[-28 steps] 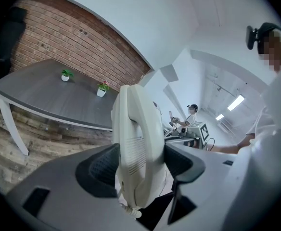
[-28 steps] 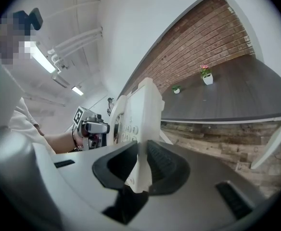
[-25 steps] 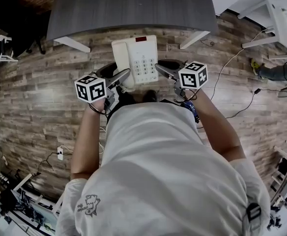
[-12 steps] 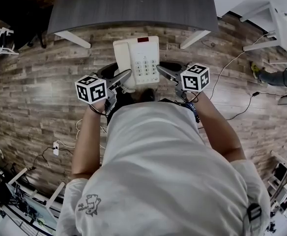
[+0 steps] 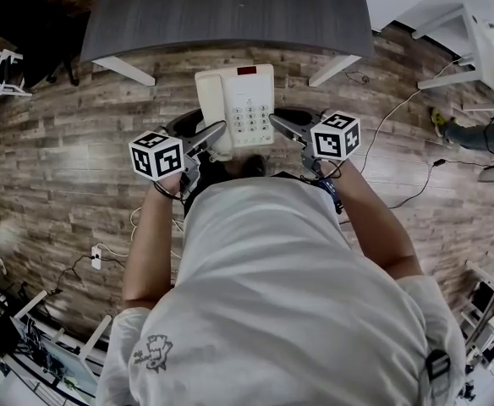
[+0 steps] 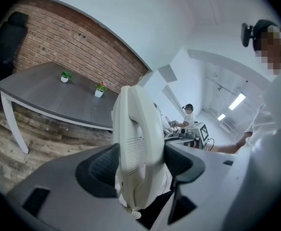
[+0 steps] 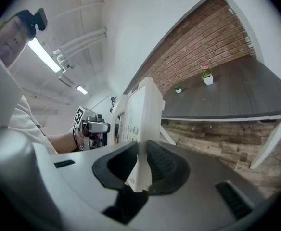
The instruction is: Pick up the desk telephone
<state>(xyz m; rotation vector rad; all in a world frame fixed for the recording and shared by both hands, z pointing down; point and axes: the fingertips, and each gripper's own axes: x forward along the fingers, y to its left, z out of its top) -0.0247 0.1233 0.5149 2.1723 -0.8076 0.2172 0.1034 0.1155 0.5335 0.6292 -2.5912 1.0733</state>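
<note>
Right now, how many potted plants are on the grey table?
2. A green plant stands left on the grey table in the left gripper view; a pink-flowered plant to its right. The telephone may hide more.

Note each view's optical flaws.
Head view: fisheye bows the floor planks; phone sharp, evenly lit. Left gripper view: black round vignette, close handset looms oversized, ceiling lights glare. Right gripper view: same vignette, brick wall curves, lamp blown out.

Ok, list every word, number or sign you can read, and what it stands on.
Nothing here reads clearly.
Keypad of the desk telephone: key print too small to read.
Cubes on the left gripper and right gripper: square marker patterns, no letters.
Print on the shirt: small drawing, no legible lettering.
</note>
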